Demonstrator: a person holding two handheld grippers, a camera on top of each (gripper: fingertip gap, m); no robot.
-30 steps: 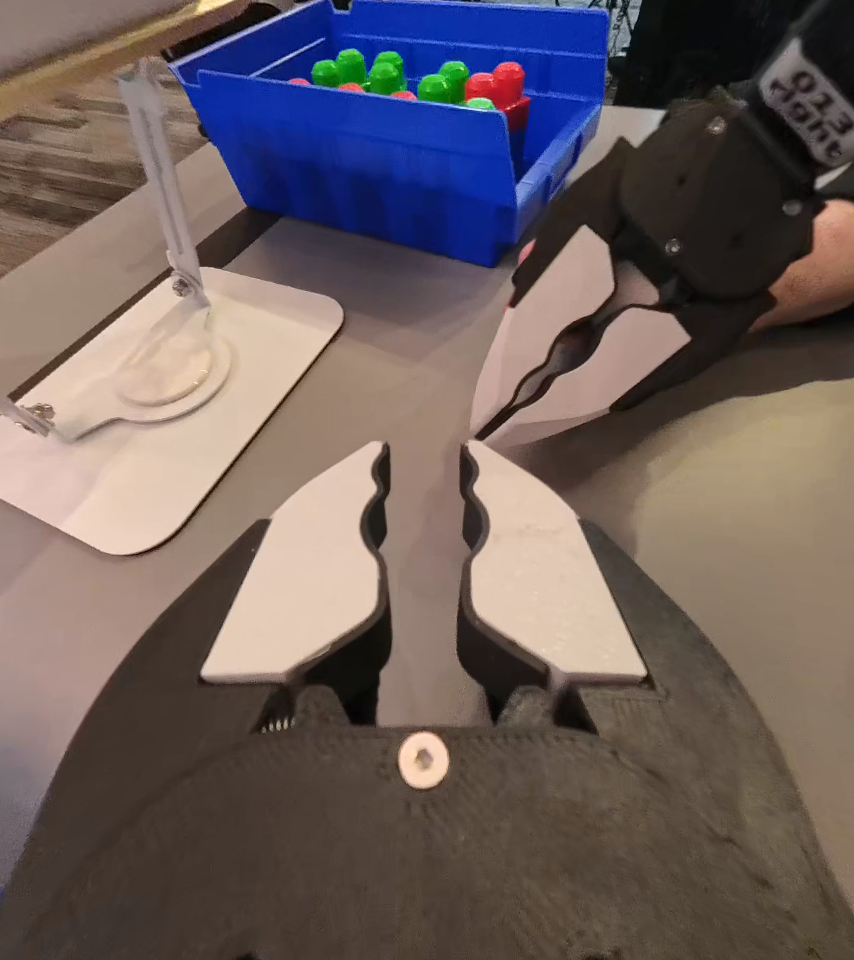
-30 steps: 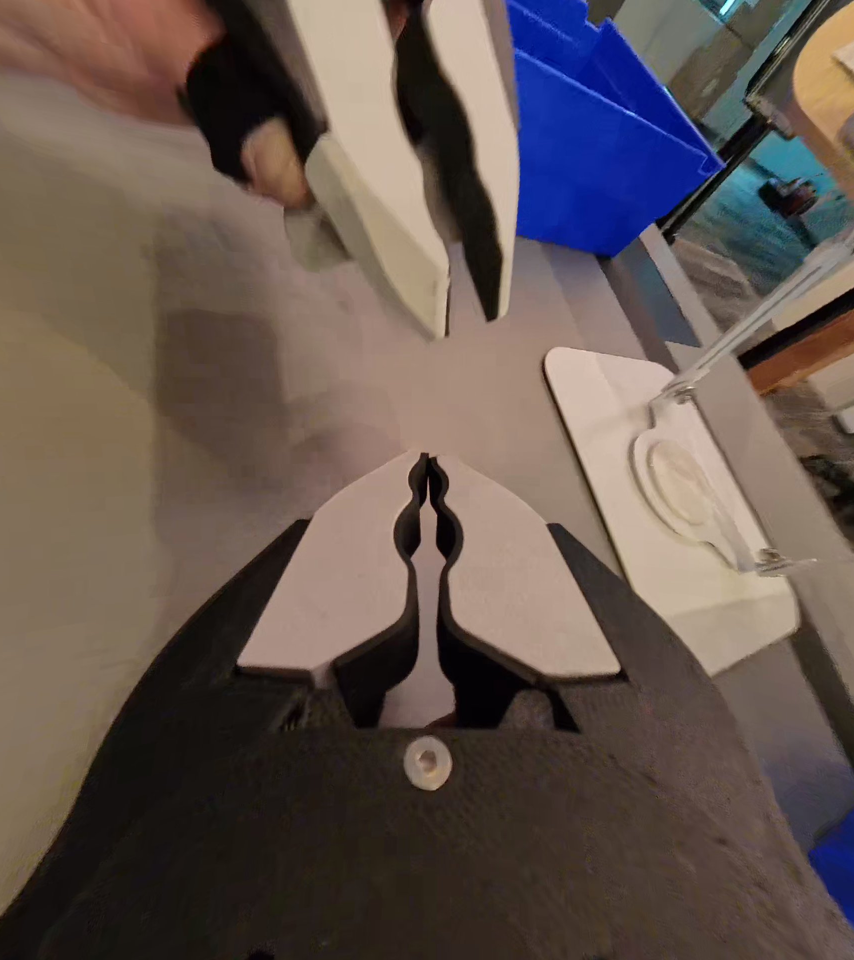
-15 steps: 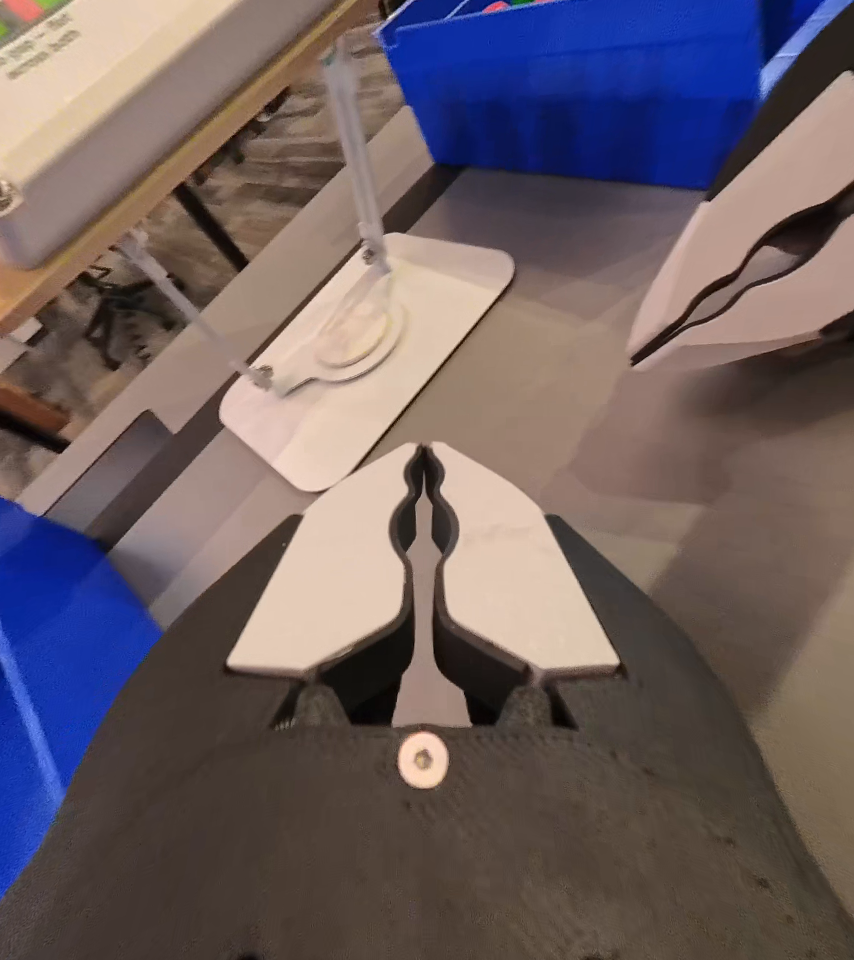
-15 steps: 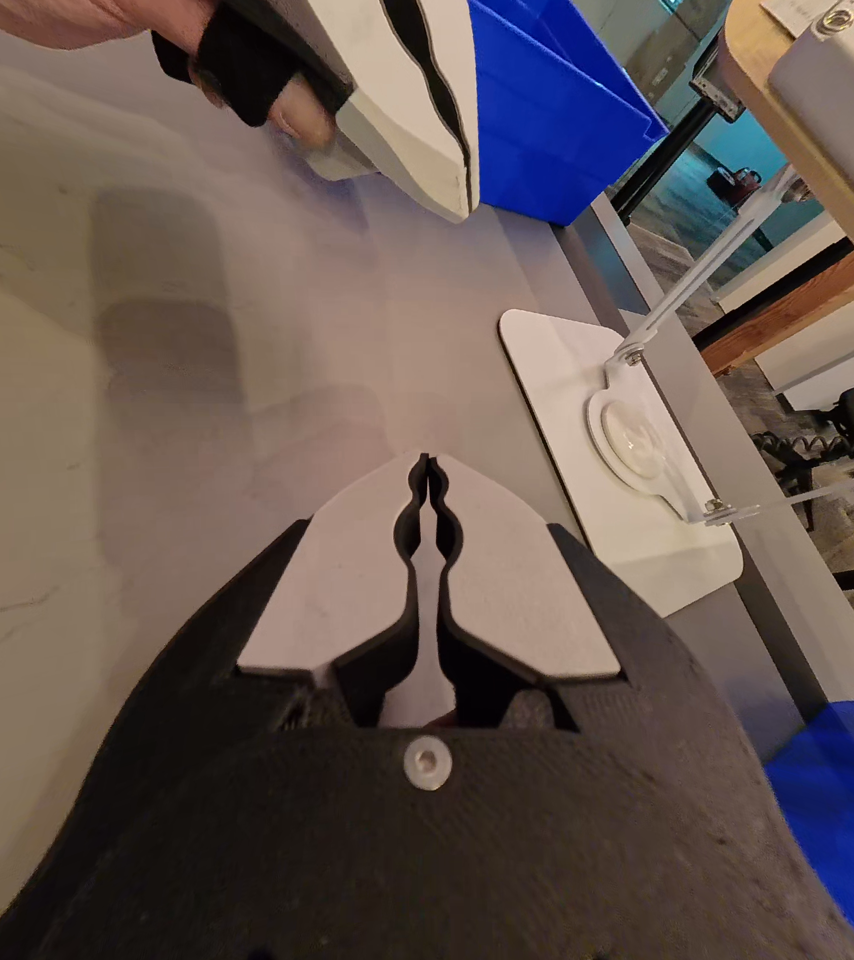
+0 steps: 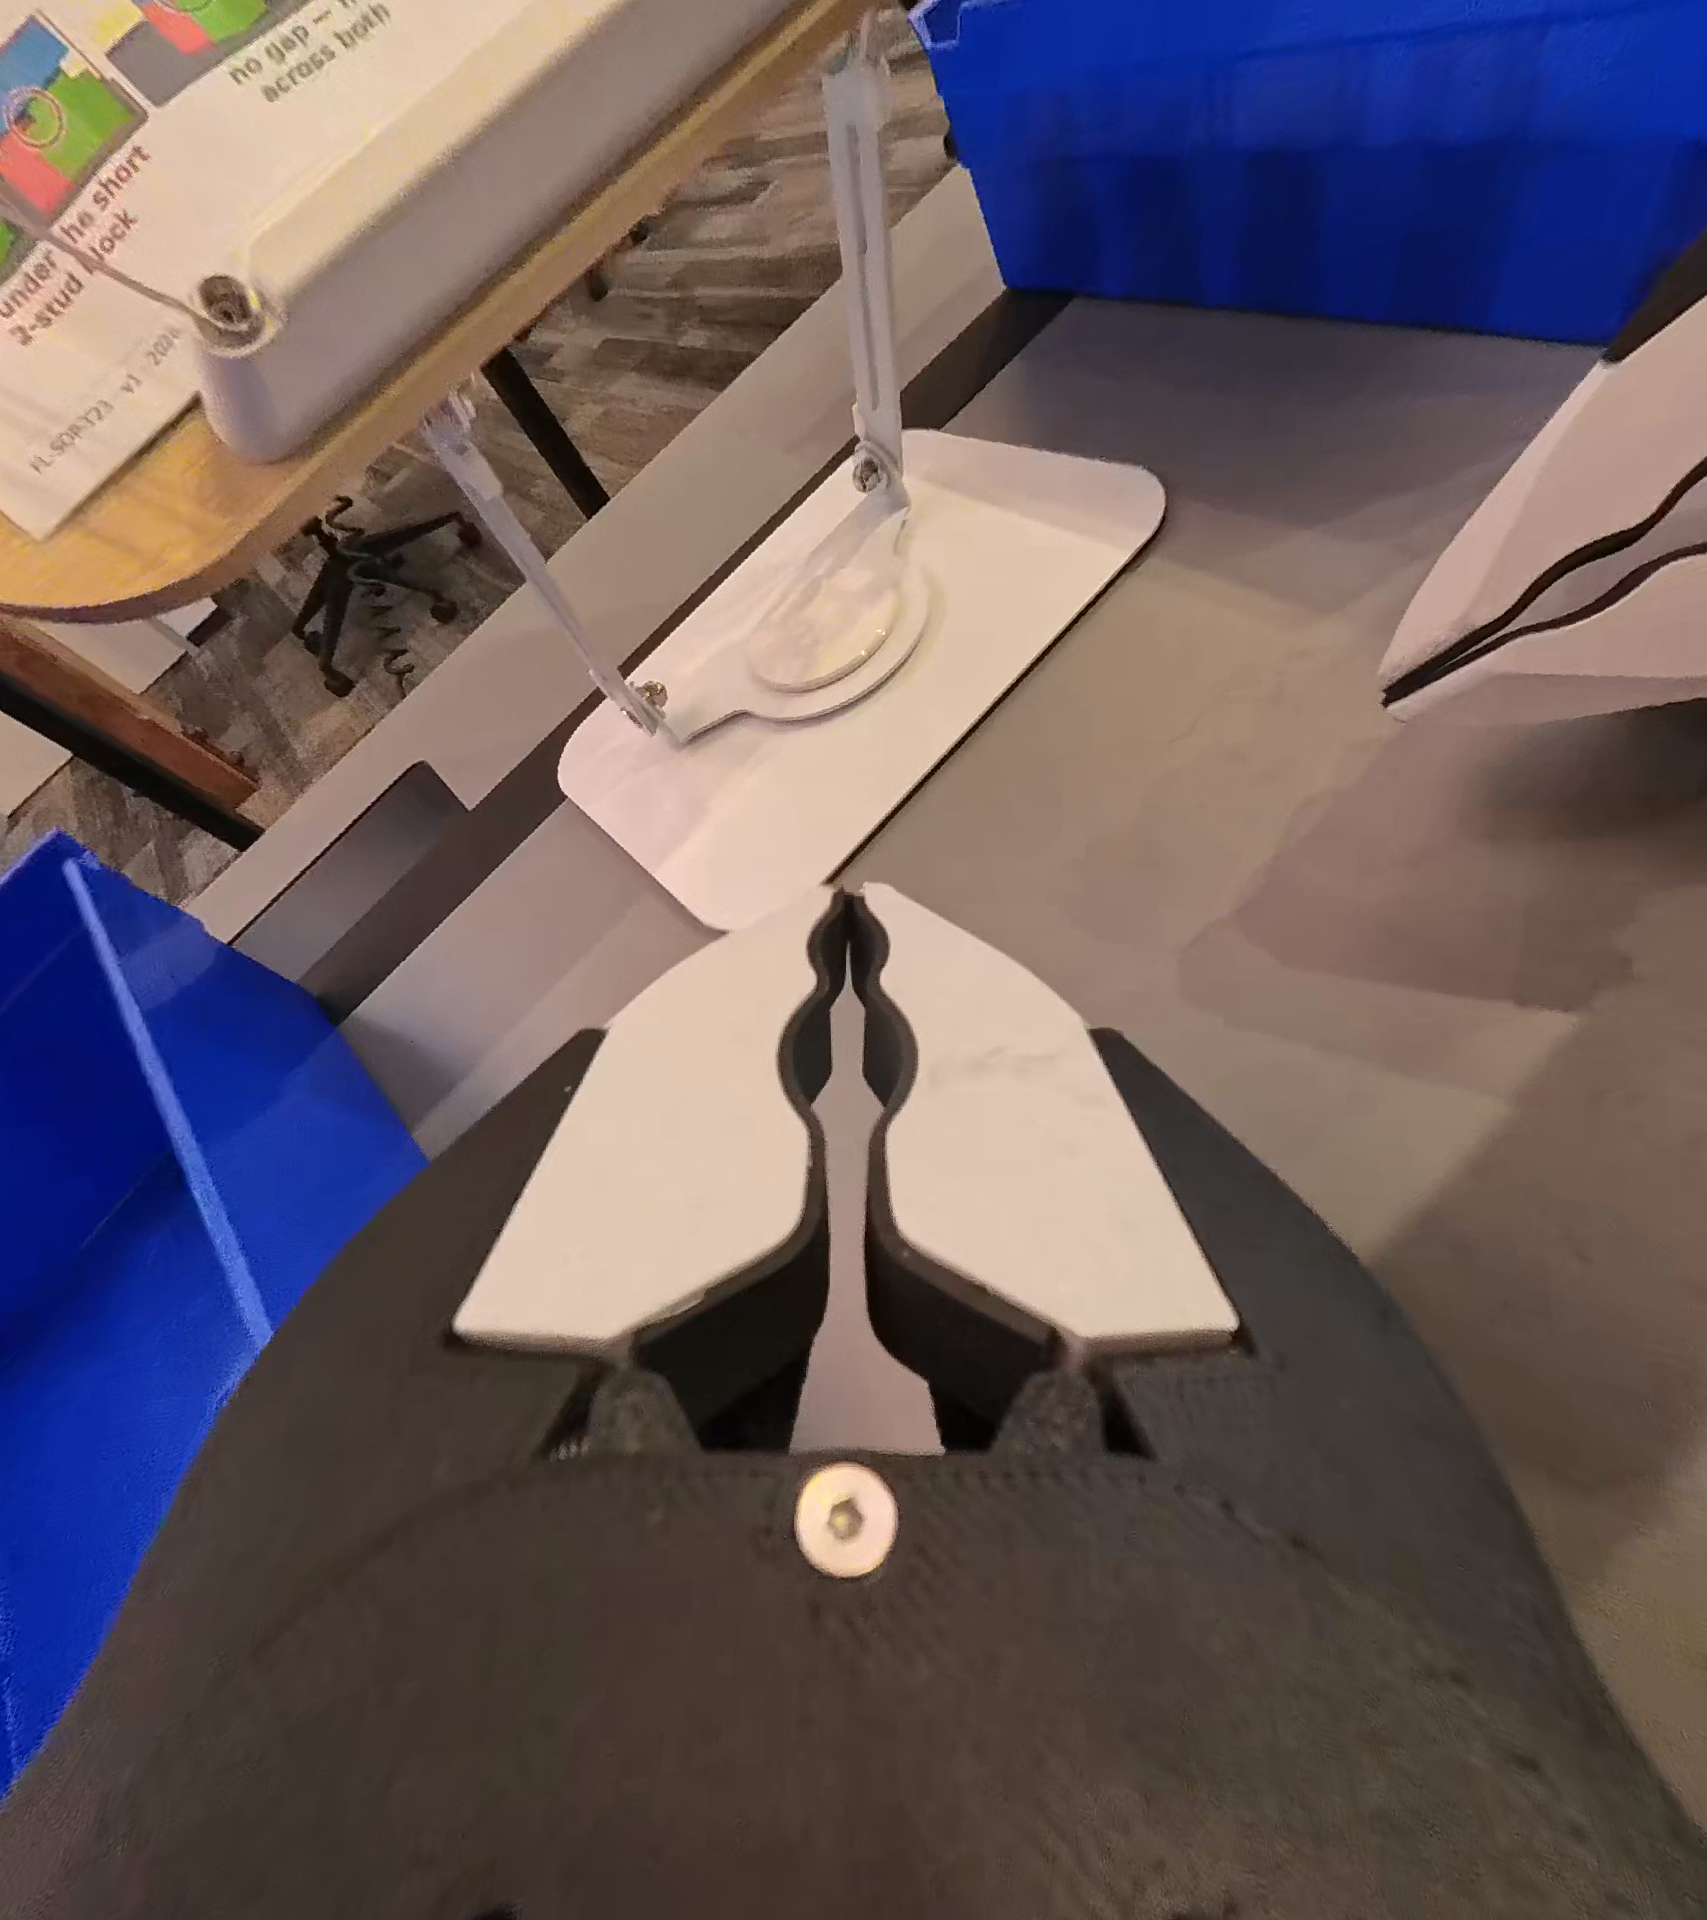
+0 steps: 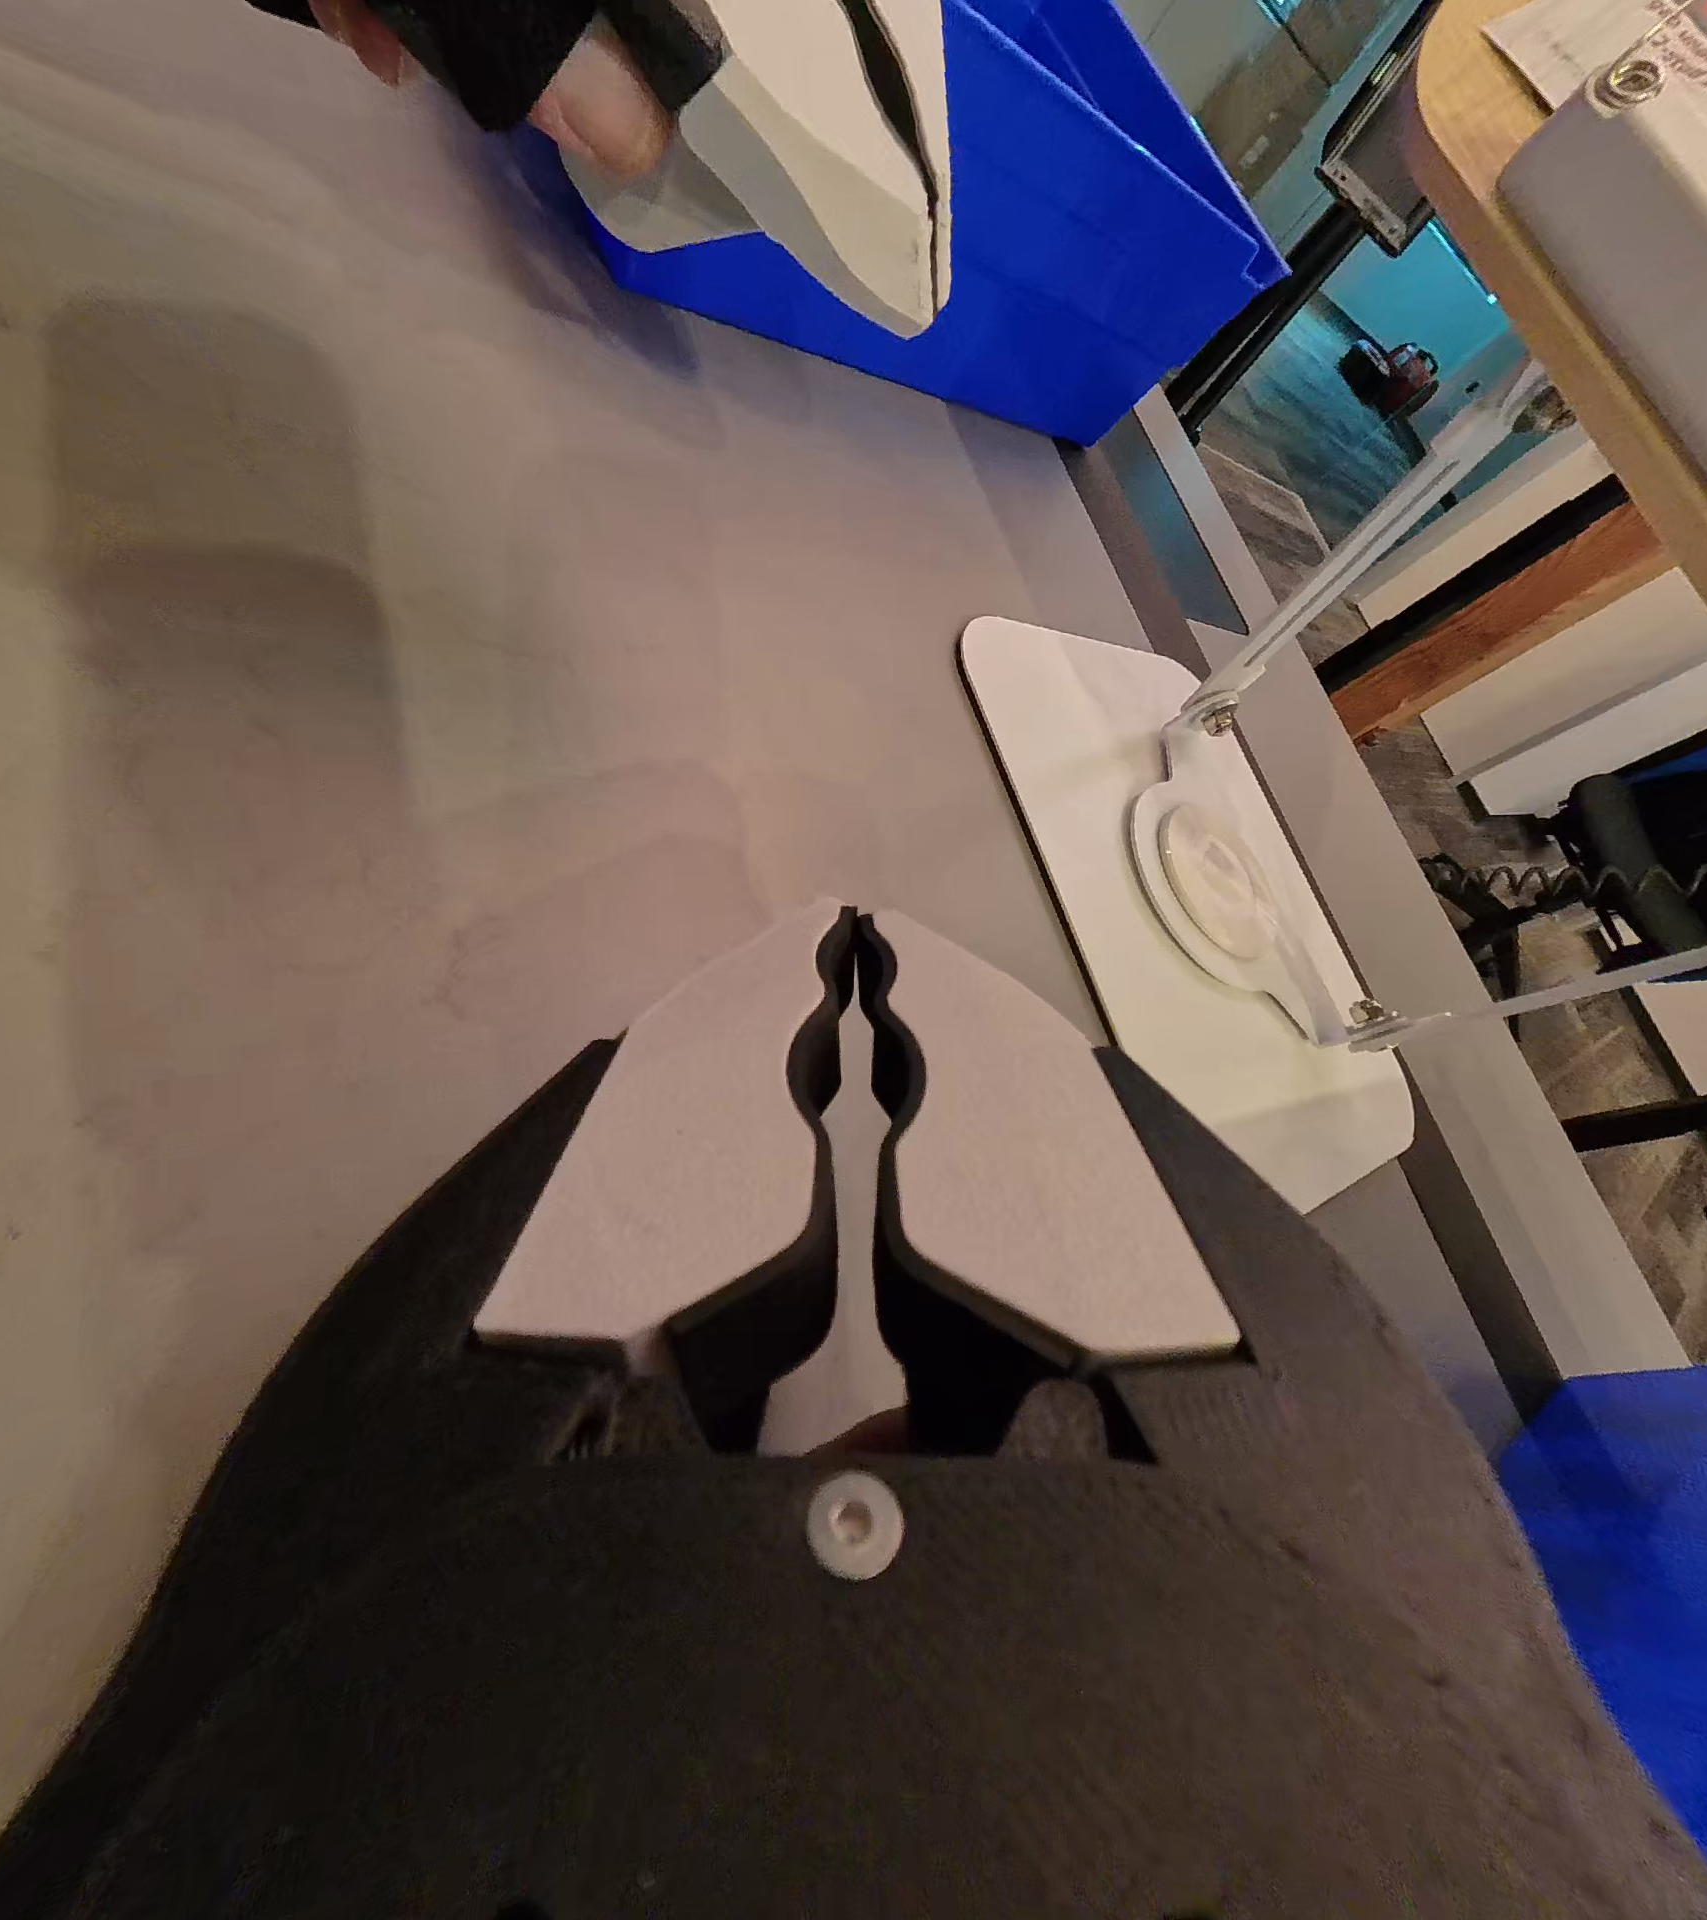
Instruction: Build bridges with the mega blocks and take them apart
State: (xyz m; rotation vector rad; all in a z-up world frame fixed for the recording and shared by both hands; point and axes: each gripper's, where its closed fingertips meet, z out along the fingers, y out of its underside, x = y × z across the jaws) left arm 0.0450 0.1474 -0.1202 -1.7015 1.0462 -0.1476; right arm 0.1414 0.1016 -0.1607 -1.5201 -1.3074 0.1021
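The left gripper [image 5: 851, 906] has its two white fingers closed tip to tip with nothing between them, above the grey worktop [image 5: 1244, 935] near its left edge, and the right gripper [image 6: 855, 918] is closed the same way, bare, above the middle of the worktop. Each wrist view also shows the other gripper farther off: in the left view the right gripper comes in from the right border with its tips together, and in the right view the left gripper hangs at the top, gripped by a hand [image 6: 558, 73] in a black fingerless glove, a part that the left view does not show. The white base plate [image 5: 984, 644] with a clear acrylic stand [image 5: 864, 343] lies along the left edge of the worktop and appears in both views. The blue bin [image 5: 1348, 156] stands at the far left corner of the worktop; in both views only its outer walls are visible, so the mega blocks cannot be seen in either view. A second blue bin [image 5: 49, 1195] is at the near left edge; the left view shows its inner wall, the right view only a corner of it. Only the left view shows clearly the printed sheet [image 5: 49, 208] with coloured block drawings on the wooden side table [image 5: 49, 540], under a white box [image 5: 413, 260]; the right view catches only their edge
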